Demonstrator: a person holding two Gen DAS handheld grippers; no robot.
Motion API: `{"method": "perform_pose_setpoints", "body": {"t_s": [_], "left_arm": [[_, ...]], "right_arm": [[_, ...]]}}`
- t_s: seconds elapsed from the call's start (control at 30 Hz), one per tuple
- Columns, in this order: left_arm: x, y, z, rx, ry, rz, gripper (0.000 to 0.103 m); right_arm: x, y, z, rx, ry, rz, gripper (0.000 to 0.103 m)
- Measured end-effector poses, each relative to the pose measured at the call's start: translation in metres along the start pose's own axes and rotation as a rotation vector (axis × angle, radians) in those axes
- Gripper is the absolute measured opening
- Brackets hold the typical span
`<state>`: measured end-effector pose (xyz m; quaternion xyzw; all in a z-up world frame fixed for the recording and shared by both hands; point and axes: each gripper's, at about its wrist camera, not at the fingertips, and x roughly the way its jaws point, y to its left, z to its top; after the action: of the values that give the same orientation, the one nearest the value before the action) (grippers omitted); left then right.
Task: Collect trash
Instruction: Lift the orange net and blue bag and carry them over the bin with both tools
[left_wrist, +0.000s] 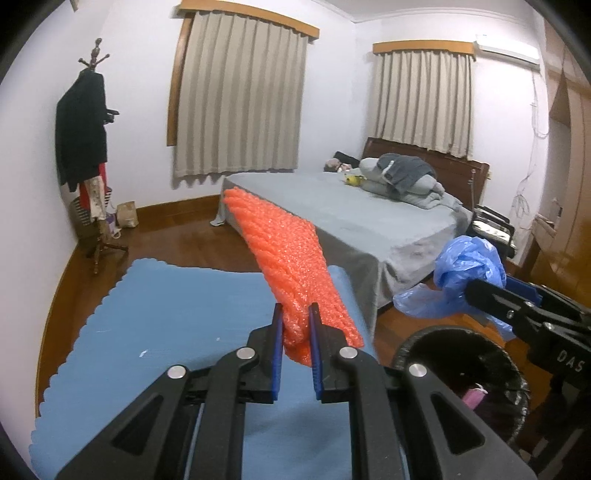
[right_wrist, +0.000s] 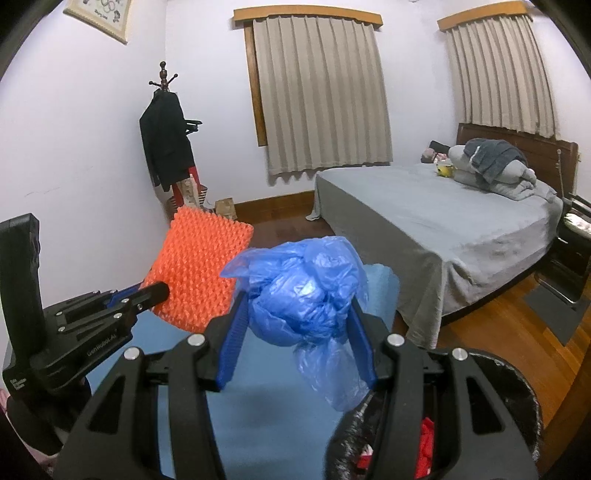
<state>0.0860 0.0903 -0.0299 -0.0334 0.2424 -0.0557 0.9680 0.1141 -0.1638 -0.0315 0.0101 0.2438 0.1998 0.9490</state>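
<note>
Orange bubble wrap (left_wrist: 291, 266) clamped in your L gripper (left_wrist: 296, 314), up left of bin (left_wrist: 424, 341). R gripper (right_wrist: 299, 306) pinches blue bag (right_wrist: 306, 295) just above bin w/ red and pink scraps inside.

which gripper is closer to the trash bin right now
Right. The right gripper, shut on the blue plastic bag, hangs just over the bin; the left gripper, holding orange bubble wrap, sits beside it.
</note>
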Motion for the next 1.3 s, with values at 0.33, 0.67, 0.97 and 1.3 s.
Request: {"method": "perform_pose_setpoints", "body": {"t_s": [0.33,0.67,0.97,1.3], "left_arm": [[-0.003,-0.037,-0.003,0.033,0.001,-0.072,0.013],[-0.004,-0.078,-0.003,0.073,-0.008,-0.13,0.013],[-0.003,-0.11,-0.001,0.116,-0.006,-0.192,0.013],[0.004,-0.133,-0.004,0.157,0.001,-0.254,0.013]], "right_arm": [[-0.029,-0.027,-0.01,0.019,-0.016,-0.065,0.05],[-0.054,-0.06,-0.027,0.058,-0.018,-0.136,0.05],[-0.071,-0.08,-0.039,0.082,-0.02,-0.204,0.05],[-0.085,-0.103,-0.052,0.116,-0.014,-0.277,0.05]]}}
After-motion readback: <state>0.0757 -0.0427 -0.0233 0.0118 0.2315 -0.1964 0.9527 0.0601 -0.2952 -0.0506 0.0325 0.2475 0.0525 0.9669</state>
